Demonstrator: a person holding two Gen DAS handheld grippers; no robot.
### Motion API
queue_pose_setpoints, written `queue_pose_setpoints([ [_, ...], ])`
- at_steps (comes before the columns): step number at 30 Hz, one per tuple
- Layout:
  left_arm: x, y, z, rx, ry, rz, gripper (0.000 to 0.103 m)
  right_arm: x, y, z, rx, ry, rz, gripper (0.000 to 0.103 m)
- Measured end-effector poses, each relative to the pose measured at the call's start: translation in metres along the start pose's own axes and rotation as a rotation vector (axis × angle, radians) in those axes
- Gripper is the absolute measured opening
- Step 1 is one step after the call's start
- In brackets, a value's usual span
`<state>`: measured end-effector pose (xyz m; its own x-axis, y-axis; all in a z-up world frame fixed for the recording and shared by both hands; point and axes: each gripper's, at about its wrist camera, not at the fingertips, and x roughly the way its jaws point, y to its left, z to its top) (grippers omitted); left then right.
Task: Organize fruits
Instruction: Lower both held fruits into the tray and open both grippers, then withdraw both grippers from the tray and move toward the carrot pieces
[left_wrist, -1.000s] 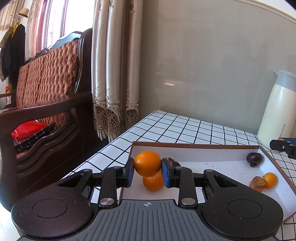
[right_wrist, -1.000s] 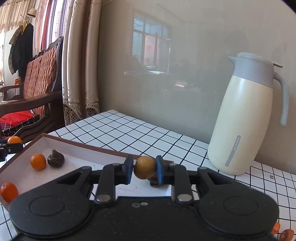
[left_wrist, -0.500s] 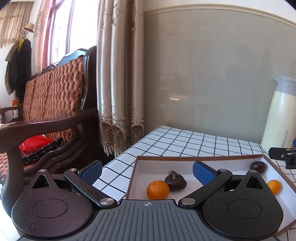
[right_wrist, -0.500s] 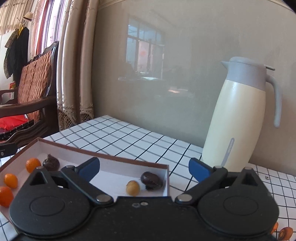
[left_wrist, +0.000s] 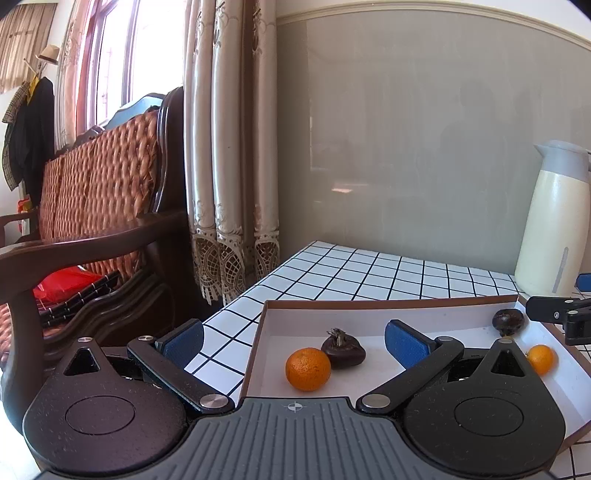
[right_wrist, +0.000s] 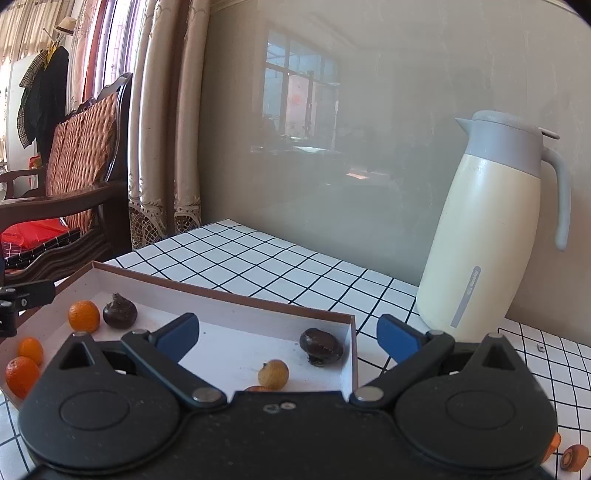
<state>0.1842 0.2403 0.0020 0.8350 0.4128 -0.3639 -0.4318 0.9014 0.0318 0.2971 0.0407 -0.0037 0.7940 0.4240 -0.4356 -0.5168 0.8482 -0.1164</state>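
The fruits sit in a shallow white tray (right_wrist: 221, 295) on the tiled bench (right_wrist: 295, 266). At its left end an orange (left_wrist: 307, 369) lies touching a dark fruit (left_wrist: 342, 350); in the right wrist view two more small oranges show near that end. At the right end a tan fruit (right_wrist: 273, 374) rests near another dark fruit (right_wrist: 321, 346), which sits close to the tray's end wall, and a sliver of something orange peeks out just behind the gripper body (too hidden to name).

The left gripper (left_wrist: 293, 338) has its fingers released, spread wide with nothing between the pads; the orange and dark fruit lie in the tray ahead of them. The right gripper (right_wrist: 288, 334) is likewise spread and empty, hovering over the tray's right end with the tan fruit below the gap.

Judging by this, both hands are between drops and the next pick. Some orange pieces (right_wrist: 574, 457) lie on the bench outside the tray, at the lower right of the right wrist view, so the sorting is probably not finished. The next move likely calls for turning the right gripper toward those strays, lowering the open fingers around one, and closing gently, since small round fruit rolls easily. A jug (right_wrist: 487, 229) stands on the bench beyond the tray, worth keeping clear of.
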Motion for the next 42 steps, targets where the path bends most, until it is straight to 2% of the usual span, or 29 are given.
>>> queue_pose_setpoints([
  [11, -0.022, -0.008, -0.004, 0.015, 0.0, -0.026, 0.103, -0.026, 0.007, -0.008, -0.02, -0.006, 0.004, 0.097],
  [18, -0.047, -0.016, -0.006, 0.017, -0.047, -0.048, 0.103, -0.054, 0.002, -0.018, 0.003, -0.008, 0.005, 0.097],
  [21, -0.055, -0.022, -0.006, 0.035, -0.057, -0.056, 0.103, -0.071, 0.003, -0.02, -0.003, -0.042, -0.005, 0.097],
  [26, -0.073, -0.028, -0.011, 0.049, -0.063, -0.069, 0.103, -0.104, 0.007, -0.016, -0.02, -0.16, -0.061, 0.097],
  [29, -0.086, -0.028, -0.015, 0.034, -0.082, -0.064, 0.103, -0.116, 0.001, -0.017, 0.009, -0.182, -0.074, 0.097],
  [33, -0.094, -0.028, -0.022, 0.021, -0.067, -0.059, 0.103, -0.127, -0.013, -0.023, 0.059, -0.189, -0.08, 0.097],
  [39, -0.103, -0.043, -0.024, 0.044, -0.084, -0.082, 0.103, -0.138, -0.037, -0.04, 0.134, -0.155, -0.062, 0.097],
  [42, -0.106, -0.054, -0.025, 0.047, -0.074, -0.144, 0.103, -0.146, -0.043, -0.046, 0.13, -0.155, -0.094, 0.097],
])
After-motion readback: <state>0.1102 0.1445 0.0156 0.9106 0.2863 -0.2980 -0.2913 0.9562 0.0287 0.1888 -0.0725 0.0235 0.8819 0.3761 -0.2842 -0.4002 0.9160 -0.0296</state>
